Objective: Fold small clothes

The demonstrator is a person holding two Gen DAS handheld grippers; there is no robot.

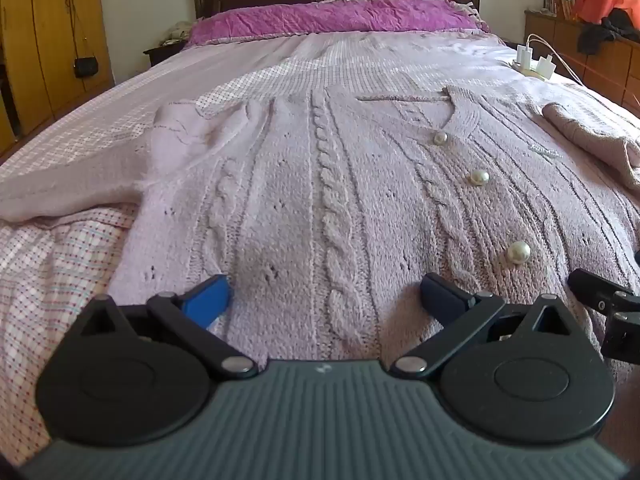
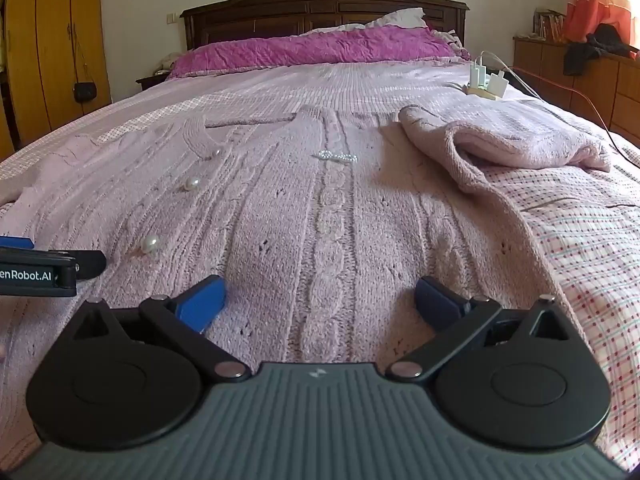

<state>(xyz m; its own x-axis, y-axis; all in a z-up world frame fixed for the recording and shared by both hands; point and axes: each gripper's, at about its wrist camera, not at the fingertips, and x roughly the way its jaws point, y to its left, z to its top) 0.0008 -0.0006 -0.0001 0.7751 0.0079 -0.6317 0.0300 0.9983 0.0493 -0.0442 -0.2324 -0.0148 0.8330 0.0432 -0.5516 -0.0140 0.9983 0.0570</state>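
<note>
Cardigan (image 1: 328,184) flat on the bed (image 1: 80,128), pillow (image 1: 332,20) behind, charger block (image 2: 486,82) far right.

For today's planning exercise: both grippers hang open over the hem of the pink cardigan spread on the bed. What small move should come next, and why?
Probably lower both and pinch the hem. The left gripper and right gripper stand open and hold nothing, while the cable-knit cardigan lies flat, buttoned, with pearl buttons showing and its sleeve still loose.
</note>
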